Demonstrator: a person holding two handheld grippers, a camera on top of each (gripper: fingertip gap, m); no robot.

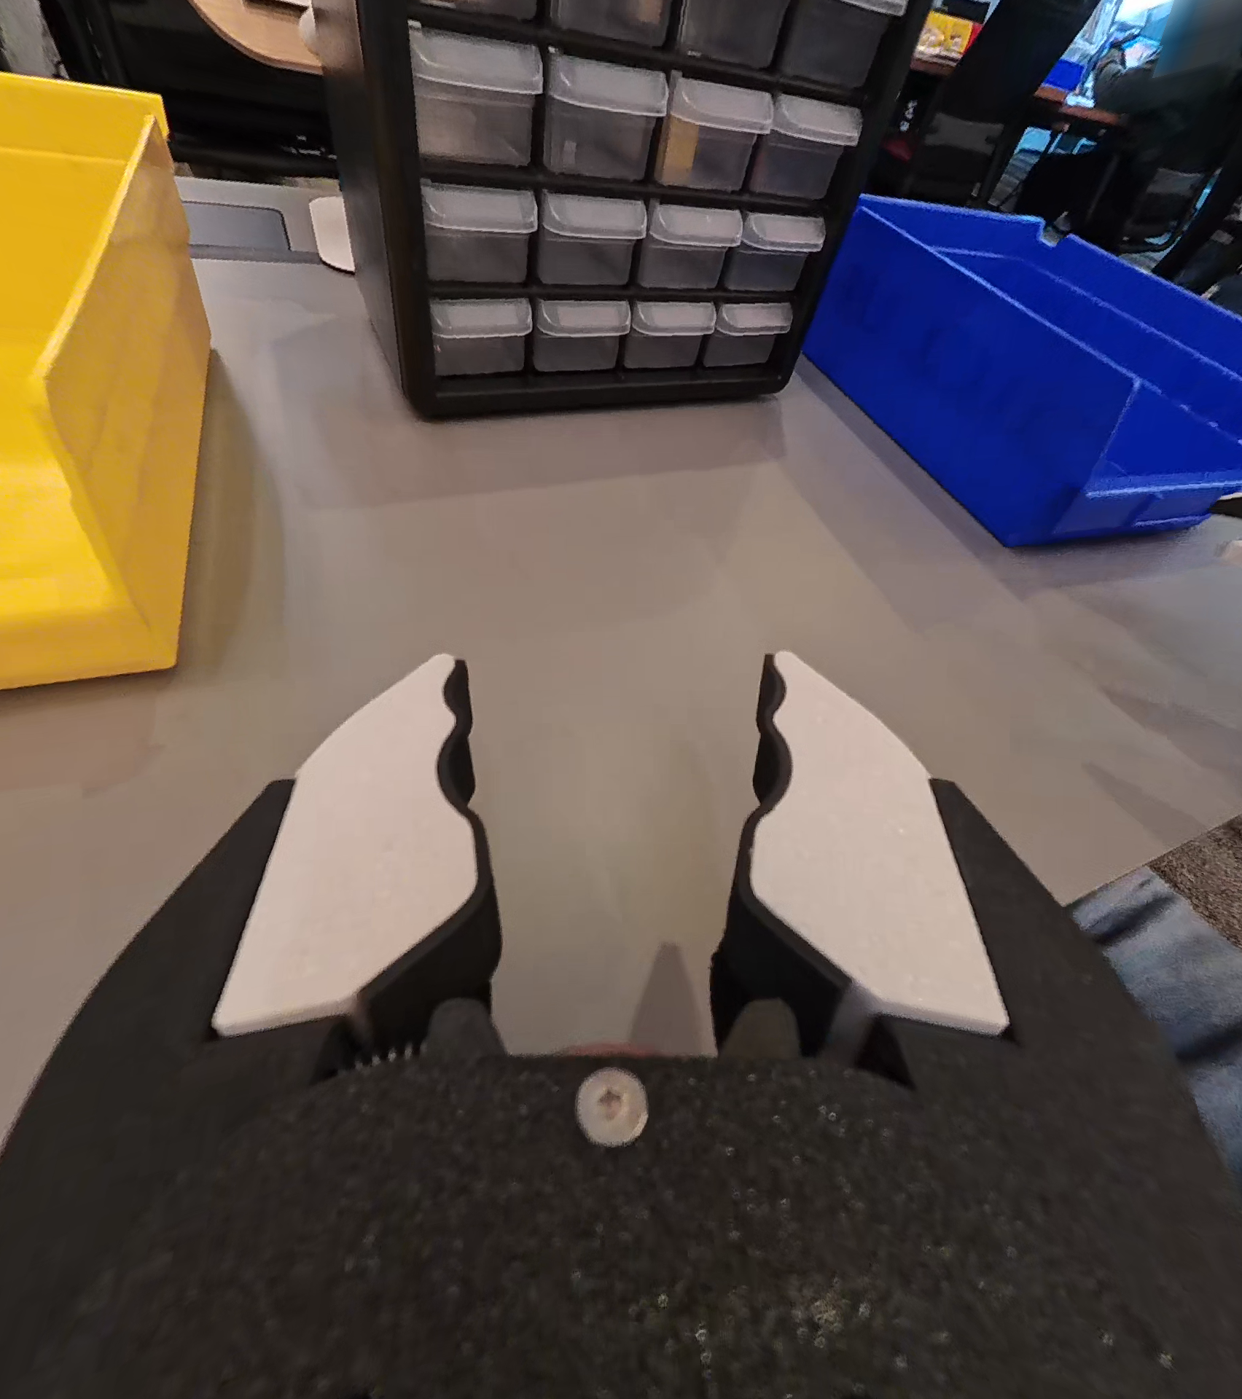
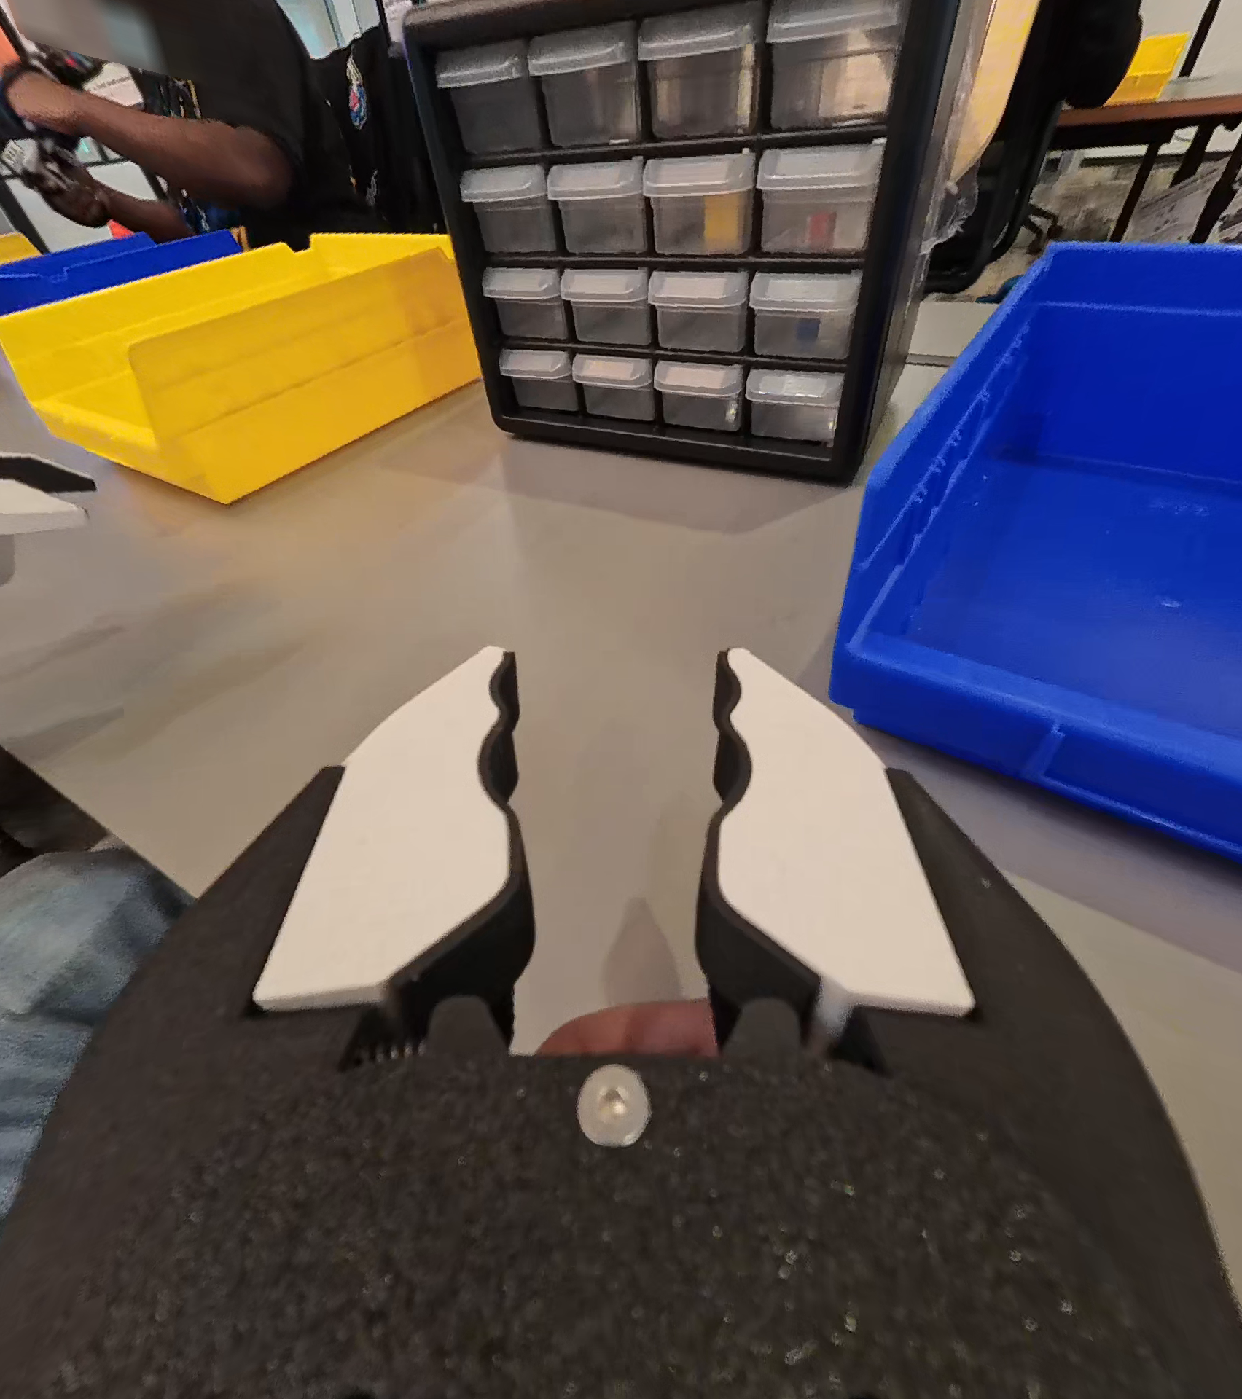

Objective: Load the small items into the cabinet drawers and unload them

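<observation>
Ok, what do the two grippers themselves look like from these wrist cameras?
Both match: the left gripper and right gripper have a rough black body with a silver screw at centre, and two fingers faced with white plates over wavy black inner pads. No cables show.

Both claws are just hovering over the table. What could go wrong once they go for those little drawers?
The clear drawers sit tightly packed in the black cabinet, so the wide open right gripper may catch a neighbour. Pulling could also drag the cabinet across the smooth grey table. The left gripper is open too, and the two could bump.
</observation>
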